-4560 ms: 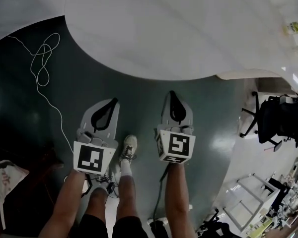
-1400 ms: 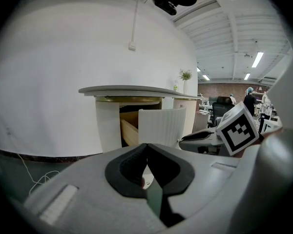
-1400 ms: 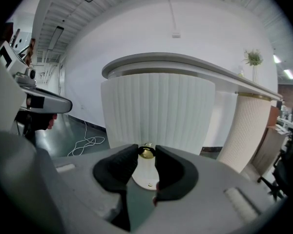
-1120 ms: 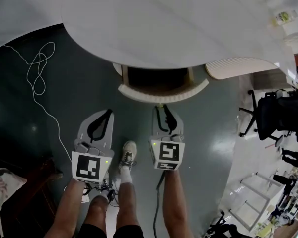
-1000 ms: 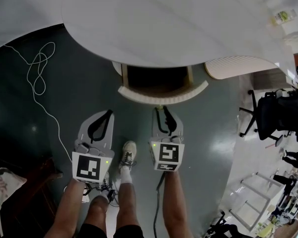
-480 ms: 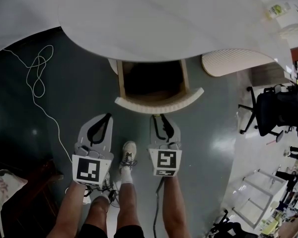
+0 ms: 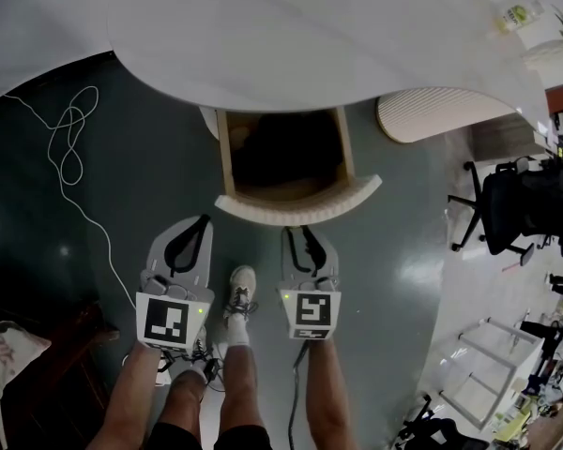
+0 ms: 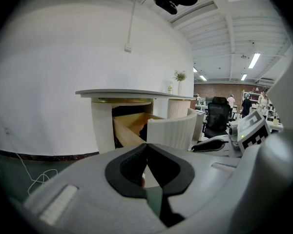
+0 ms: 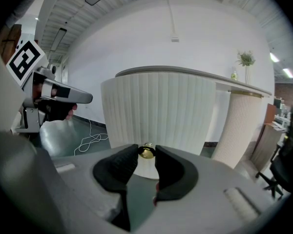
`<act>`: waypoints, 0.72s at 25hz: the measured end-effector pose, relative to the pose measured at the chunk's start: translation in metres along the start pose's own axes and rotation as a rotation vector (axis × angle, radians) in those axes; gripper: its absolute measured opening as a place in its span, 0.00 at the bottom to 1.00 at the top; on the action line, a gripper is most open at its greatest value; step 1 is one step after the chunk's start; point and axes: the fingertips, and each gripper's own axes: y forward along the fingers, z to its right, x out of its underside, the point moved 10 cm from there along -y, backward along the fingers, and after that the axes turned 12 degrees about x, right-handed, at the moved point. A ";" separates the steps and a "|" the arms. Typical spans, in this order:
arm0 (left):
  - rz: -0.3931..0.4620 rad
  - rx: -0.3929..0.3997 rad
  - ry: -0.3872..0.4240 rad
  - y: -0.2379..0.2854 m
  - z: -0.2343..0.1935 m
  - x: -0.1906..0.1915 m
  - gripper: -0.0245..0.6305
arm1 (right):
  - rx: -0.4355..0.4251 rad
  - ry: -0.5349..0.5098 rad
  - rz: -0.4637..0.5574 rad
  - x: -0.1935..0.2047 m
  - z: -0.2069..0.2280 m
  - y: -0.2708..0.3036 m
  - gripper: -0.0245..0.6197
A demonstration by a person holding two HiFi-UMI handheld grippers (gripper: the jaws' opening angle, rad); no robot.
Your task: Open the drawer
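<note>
drawer (image 7: 300, 210) open in head view; only right gripper view shows right hand-held gripper (image 9: 146, 155) pinching its knob (image 9: 146, 151).

A wide white surface (image 7: 310, 36) with a curved edge fills the upper part of the head view. Near its far right end stand a small bottle (image 7: 516, 14) and a potted plant (image 8: 179, 76). Below the edge, a drawer (image 7: 296, 204) stands open over the floor, with a ribbed pale column (image 7: 441, 112) just to its right. The floor (image 7: 150, 195) is dark green and glossy. On it lie a looped white cable (image 7: 68, 157) at the left and a pale cloth bundle (image 7: 7, 331) at the lower left. The person's shoe (image 7: 242, 284) stands on it, and a black office chair (image 7: 521, 216) at the right.
</note>
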 end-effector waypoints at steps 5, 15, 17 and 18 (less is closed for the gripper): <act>-0.002 0.005 0.002 -0.001 0.001 0.003 0.05 | 0.003 -0.008 -0.004 0.001 -0.002 -0.002 0.21; -0.006 0.017 0.011 0.000 -0.001 -0.002 0.05 | 0.008 0.021 -0.015 -0.002 0.001 0.002 0.39; -0.002 0.021 0.014 -0.002 -0.002 -0.003 0.05 | 0.022 0.026 -0.009 -0.004 0.000 0.001 0.41; 0.000 0.023 0.015 -0.002 -0.002 -0.004 0.05 | 0.029 0.028 -0.010 -0.005 0.001 0.000 0.41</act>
